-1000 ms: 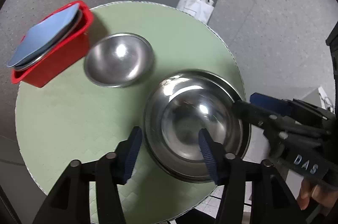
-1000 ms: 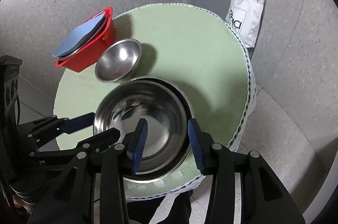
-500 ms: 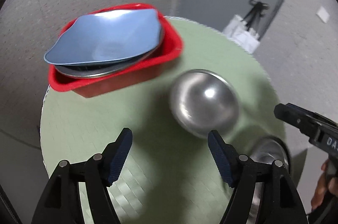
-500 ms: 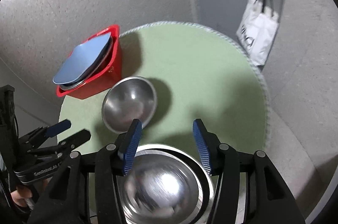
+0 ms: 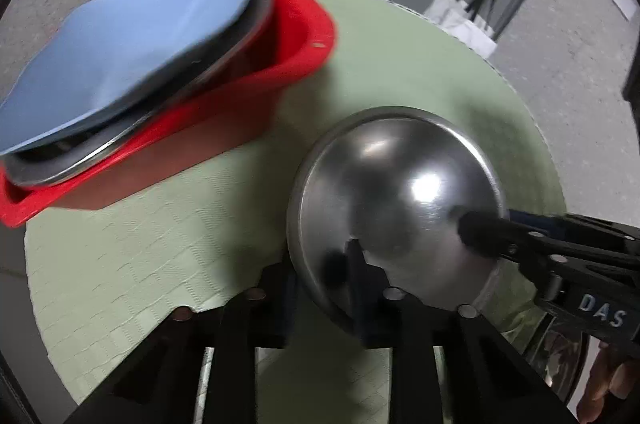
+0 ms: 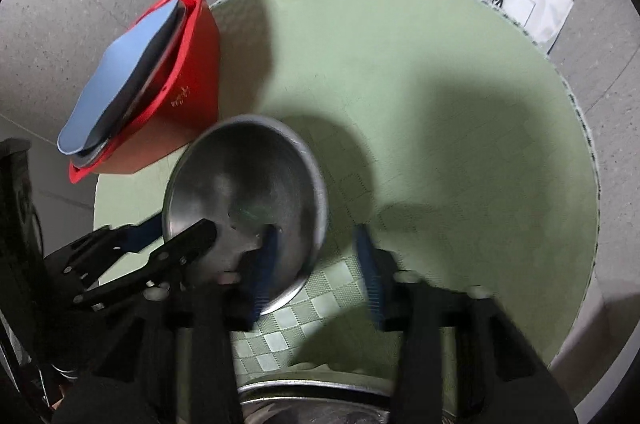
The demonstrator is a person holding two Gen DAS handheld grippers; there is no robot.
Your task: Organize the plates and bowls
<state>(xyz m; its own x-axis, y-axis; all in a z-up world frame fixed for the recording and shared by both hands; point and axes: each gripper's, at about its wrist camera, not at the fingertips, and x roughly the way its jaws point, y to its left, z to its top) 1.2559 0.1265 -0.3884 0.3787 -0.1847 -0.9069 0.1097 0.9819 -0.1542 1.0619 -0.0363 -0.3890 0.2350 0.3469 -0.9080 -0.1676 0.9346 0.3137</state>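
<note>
Both hand-held grippers are built of matte black plastic arms studded with round silver screw heads. The right gripper (image 6: 316, 256) carries ribbed blue pads (image 6: 370, 272) on its fingertips, and its side bears the white letters "DAS" (image 5: 602, 309). The left gripper (image 5: 320, 288) shows the same black frame with dark pads. A patch of bare skin, the person's right hand (image 5: 600, 384), shows beneath the lettered housing.

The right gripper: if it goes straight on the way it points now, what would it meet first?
Probably the small steel bowl: the right gripper straddles its near rim, one finger inside, one outside. Further on lies only green table mat. Depth is uncertain.
</note>
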